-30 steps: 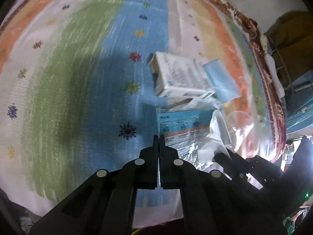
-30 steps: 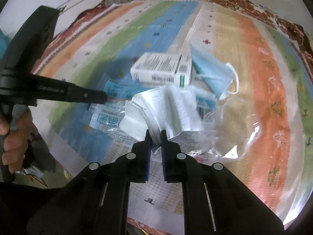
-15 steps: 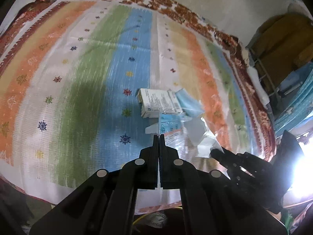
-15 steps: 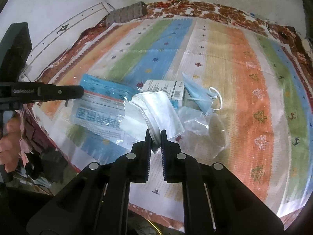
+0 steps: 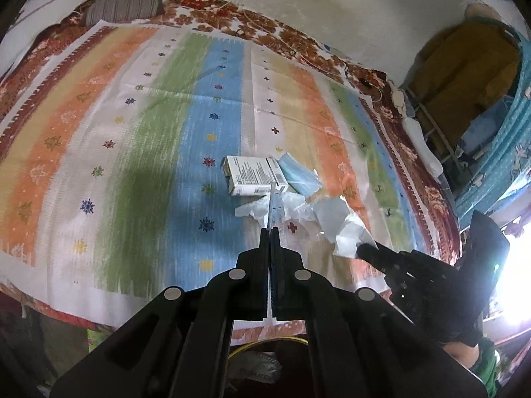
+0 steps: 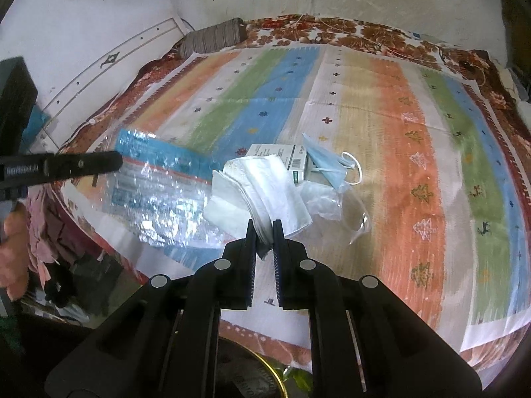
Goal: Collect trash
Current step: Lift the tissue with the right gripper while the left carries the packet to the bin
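My left gripper (image 5: 269, 230) is shut on a blue and clear plastic wrapper (image 5: 274, 204), seen edge-on; in the right wrist view the wrapper (image 6: 159, 179) hangs flat from the left gripper (image 6: 117, 162). My right gripper (image 6: 264, 227) is shut on a folded white tissue (image 6: 265, 187), also visible in the left wrist view (image 5: 345, 232). Both are lifted above the striped bed cover (image 5: 132, 152). A white carton (image 5: 254, 175), a blue face mask (image 5: 298, 177) and a clear plastic bag (image 6: 335, 202) lie on the cover.
A striped pillow (image 5: 126, 5) lies at the far edge by the wall. Shelving and blue fabric (image 5: 491, 139) stand to the right of the bed. A round yellow-rimmed container (image 6: 265, 374) sits below the near edge of the bed.
Both grippers have risen and pulled back from the bed, carrying the wrapper and the tissue. The wrapper has turned edge-on to the left camera.
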